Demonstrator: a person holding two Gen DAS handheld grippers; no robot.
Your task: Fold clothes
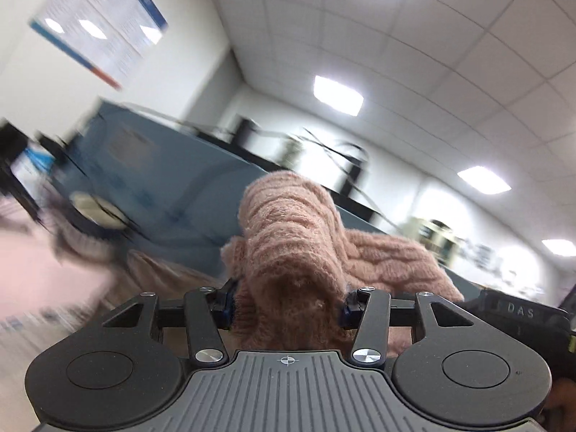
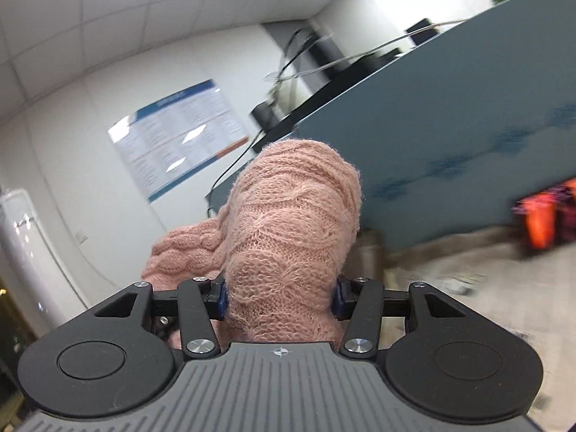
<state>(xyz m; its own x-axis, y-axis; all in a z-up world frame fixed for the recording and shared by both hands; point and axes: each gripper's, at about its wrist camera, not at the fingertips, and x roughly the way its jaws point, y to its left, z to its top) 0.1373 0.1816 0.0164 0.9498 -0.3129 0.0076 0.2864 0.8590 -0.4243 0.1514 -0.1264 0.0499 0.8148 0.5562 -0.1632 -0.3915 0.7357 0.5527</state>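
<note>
Presently the pink cable-knit woollen sweater (image 1: 288, 237) is off any surface: a thick bunched fold of it rises straight ahead of each pair of tongs, its long axis running away from the camera and upward toward the ceiling. In the left wrist view a further lobe of knit spreads to the right; in the right wrist view a lobe spreads to the left. Judgement: one garment spans between both tools, neither hand nearer.

Left gripper (image 1: 288, 307): jaws part-closed, clenched on the knit, blue pads pressed into both flanks of the fold.

Right gripper (image 2: 279, 297): same posture, clamped on its own fold, pads sunk in the wool.

Both cameras tilt up; background is motion-blurred. A blue-grey partition panel (image 2: 450, 136) stands behind the cloth. The laying surface is not clearly visible, so the fold stage cannot be settled.
</note>
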